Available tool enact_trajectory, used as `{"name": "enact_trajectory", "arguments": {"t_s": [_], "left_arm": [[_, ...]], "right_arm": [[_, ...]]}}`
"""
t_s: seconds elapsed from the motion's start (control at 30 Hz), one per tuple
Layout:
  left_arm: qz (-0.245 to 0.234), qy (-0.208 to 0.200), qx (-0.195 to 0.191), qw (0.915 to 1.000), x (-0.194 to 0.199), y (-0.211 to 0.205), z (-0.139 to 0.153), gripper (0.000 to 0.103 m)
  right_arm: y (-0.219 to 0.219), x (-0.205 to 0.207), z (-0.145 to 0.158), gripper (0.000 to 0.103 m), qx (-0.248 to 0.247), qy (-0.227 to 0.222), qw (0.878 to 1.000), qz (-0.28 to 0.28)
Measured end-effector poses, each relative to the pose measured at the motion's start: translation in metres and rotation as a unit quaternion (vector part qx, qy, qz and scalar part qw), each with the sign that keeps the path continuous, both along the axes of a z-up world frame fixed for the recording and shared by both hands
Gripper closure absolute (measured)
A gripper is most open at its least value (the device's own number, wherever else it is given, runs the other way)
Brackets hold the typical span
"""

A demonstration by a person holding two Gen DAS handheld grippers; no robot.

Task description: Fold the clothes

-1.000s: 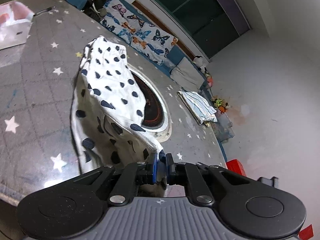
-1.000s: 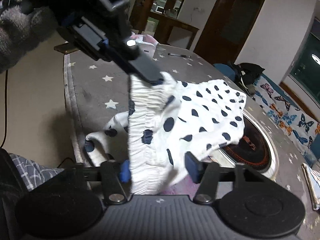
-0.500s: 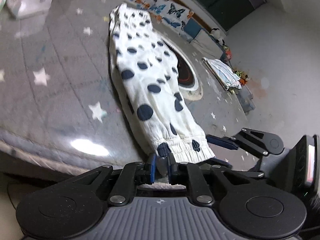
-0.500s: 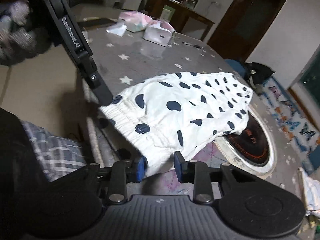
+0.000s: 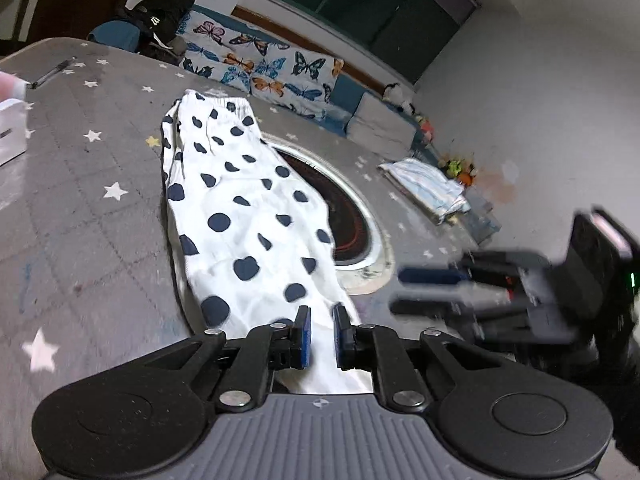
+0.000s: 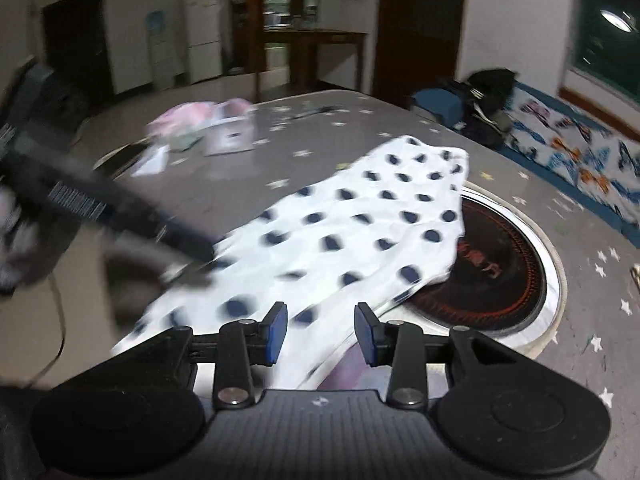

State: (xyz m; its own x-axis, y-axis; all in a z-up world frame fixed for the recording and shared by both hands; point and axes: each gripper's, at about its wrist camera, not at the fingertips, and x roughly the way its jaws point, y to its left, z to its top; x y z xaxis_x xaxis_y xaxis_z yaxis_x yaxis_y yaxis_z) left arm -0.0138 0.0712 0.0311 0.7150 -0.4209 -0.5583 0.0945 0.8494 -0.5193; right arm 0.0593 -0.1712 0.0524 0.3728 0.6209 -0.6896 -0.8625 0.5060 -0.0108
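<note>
The spotted garment [image 5: 248, 216] lies flat on the grey surface [image 5: 80, 208], its long axis running near to far from both tools. Left tool [image 5: 319, 334] and right tool [image 6: 321, 334] are spread over its near end.

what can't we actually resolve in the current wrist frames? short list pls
- Near hem of the polka-dot garment: left wrist view, hidden behind the left gripper body.
- Right gripper: left wrist view, motion-blurred, so its jaw state is readable only from its own camera.
- Left gripper in the right wrist view: a dark smear, no detail.
- Items at the far end of the table: right wrist view, blurred, unidentifiable.
- Print on the round burner: too small.
</note>
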Motion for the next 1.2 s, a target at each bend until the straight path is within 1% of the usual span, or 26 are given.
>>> {"name": "enact_trajectory", "arguments": {"t_s": [0.2,0.33,0.4,0.47,0.67,0.77,0.9,1.0,1.07,1.2], "left_arm": [[-0.003,0.038,0.002,0.9993,0.013,0.01,-0.025,0.09],[-0.005,0.054,-0.004,0.9985,0.013,0.017,-0.036,0.09],[-0.007,0.049,-0.005,0.9987,0.016,0.018,-0.033,0.09],[-0.009,0.044,-0.006,0.999,0.02,0.02,-0.03,0.09],[-0.016,0.029,-0.009,0.9994,0.031,0.024,-0.022,0.09],[-0.019,0.034,-0.008,0.9992,0.042,0.025,-0.027,0.09],[-0.026,0.048,-0.008,0.9985,0.048,0.025,-0.037,0.09],[-0.029,0.055,-0.016,0.9979,0.049,0.027,-0.043,0.09],[-0.032,0.059,-0.019,0.9975,0.049,0.028,-0.046,0.09],[-0.033,0.065,-0.029,0.9969,0.05,0.031,-0.048,0.09]], "right_arm": [[0.03,0.064,-0.023,0.066,0.001,0.021,0.999,-0.036],[0.05,0.105,-0.046,0.066,-0.016,0.034,0.997,-0.061],[0.055,0.121,-0.056,0.066,-0.025,0.043,0.996,-0.075],[0.058,0.132,-0.057,0.066,-0.023,0.05,0.995,-0.079],[0.085,0.144,-0.038,0.066,-0.032,0.031,0.998,-0.041],[0.109,0.154,-0.034,0.066,-0.037,0.031,0.999,-0.015],[0.153,0.169,-0.039,0.066,-0.059,0.022,0.998,0.019],[0.18,0.185,-0.045,0.067,-0.073,0.016,0.997,0.034],[0.194,0.195,-0.049,0.067,-0.076,0.017,0.996,0.037],[0.217,0.217,-0.055,0.066,-0.058,0.03,0.997,0.043]]}}
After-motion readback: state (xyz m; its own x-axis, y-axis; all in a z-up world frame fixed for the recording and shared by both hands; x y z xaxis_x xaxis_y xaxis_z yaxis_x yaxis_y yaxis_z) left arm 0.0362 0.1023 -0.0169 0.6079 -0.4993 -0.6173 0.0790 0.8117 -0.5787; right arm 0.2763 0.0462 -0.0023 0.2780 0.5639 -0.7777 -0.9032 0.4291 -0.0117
